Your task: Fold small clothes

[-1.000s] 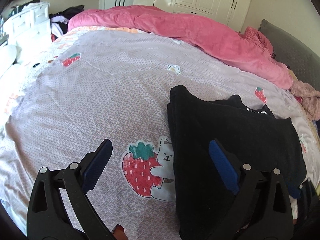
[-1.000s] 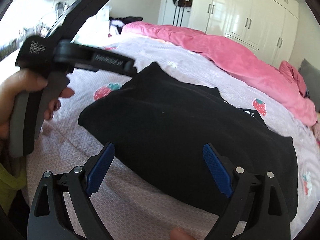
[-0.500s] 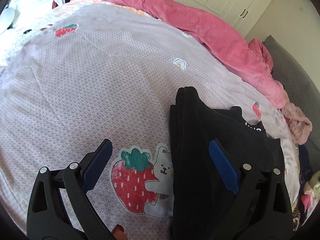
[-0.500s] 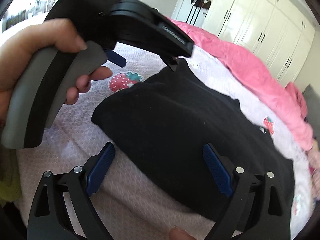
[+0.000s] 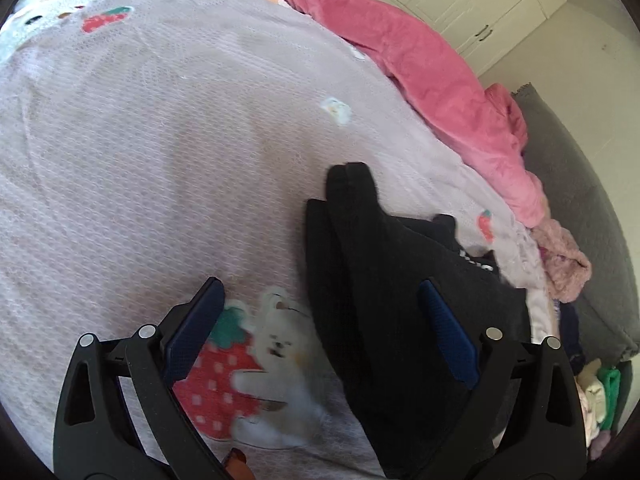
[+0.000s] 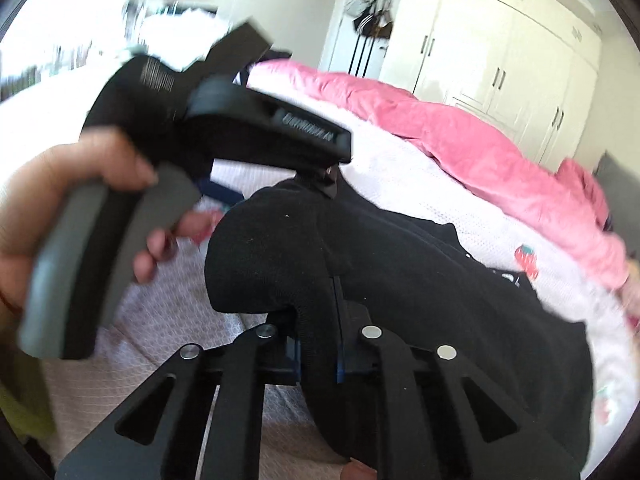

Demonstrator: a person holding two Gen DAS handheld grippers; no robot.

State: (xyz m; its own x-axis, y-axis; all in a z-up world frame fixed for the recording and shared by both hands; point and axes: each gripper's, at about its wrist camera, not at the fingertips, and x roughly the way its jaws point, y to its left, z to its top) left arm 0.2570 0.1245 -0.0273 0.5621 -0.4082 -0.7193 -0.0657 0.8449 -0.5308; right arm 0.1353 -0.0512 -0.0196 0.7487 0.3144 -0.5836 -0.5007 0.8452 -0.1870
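Left wrist view: the left gripper (image 5: 320,336) was spread wide and grasped nothing, its blue pads (image 5: 448,340) hovering over the bedsheet (image 5: 160,140) at lower centre. One pad stood over the strawberry print (image 5: 216,388), the other over the black garment (image 5: 400,300), which lay folded on the sheet at centre right. A pink quilt (image 5: 420,64) ran along the upper right, and a small clothes pile (image 5: 600,392) was cut off at the lower right edge.

Right wrist view: only here was the grasp seen. The right gripper (image 6: 318,344) was clenched on a raised edge of the garment (image 6: 440,280) at lower centre, the cloth bulging up above its fingers and hiding the pads almost wholly. The left gripper (image 6: 224,128) and the left hand (image 6: 60,200) on its grey handle filled the left of the frame, motion-blurred; its fingertips were largely hidden behind its own body. White wardrobes (image 6: 500,48) stood at upper right.
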